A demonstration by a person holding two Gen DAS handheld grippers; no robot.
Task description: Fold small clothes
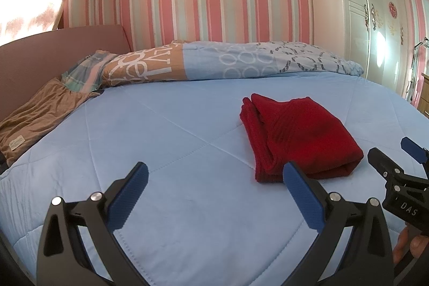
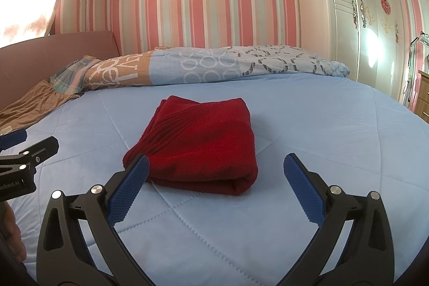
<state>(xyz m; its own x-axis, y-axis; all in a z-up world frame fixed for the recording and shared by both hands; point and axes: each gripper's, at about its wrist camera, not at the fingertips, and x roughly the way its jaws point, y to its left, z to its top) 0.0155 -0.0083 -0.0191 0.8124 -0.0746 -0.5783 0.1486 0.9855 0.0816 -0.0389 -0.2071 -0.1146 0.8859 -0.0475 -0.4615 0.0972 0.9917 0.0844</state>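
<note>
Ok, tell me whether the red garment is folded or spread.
Folded: the red garment lies as a compact layered block, a rounded fold along its near edge.

Ribbed red knit garment [image 2: 198, 141] on matt, stitched quilted bedspread [image 2: 308, 125]

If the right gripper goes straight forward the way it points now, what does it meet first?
Most likely the folded red garment, lying on the blue quilt directly ahead of the open right gripper. Depth is unclear.

Folded red knit garment [image 2: 198, 141] on the bed

Dark red, ribbed, folded into a thick rectangular bundle; rounded fold edge toward 6 o'clock, loose layered edges toward 10 o'clock, lying flat.
</note>
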